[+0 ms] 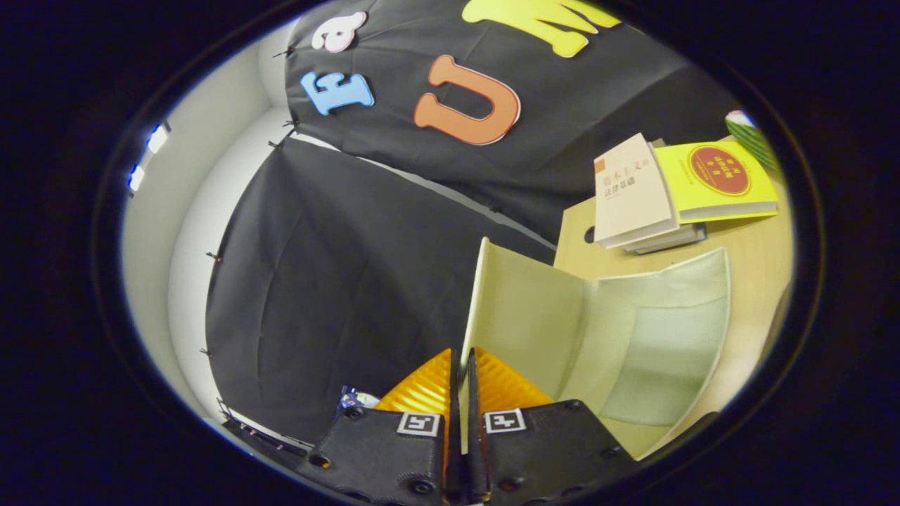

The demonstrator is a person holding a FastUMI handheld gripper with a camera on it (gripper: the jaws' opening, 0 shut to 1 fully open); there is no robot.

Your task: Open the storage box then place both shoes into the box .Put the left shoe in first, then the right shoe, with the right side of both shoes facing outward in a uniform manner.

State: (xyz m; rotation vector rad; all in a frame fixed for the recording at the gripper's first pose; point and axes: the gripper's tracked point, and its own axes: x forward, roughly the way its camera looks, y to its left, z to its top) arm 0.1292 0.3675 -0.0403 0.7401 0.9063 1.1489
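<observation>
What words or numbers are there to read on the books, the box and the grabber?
White book: printed characters on the cover, too blurred to read.
Yellow book: a round red seal with characters, too small to read.
Gripper: two square code markers, patterns rather than words; its fingers are shut on the storage box lid.
Storage box lid: no writing to be seen.

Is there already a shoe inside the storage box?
No. The storage box is open and bare inside, while the gripper is shut on its lid.
</observation>
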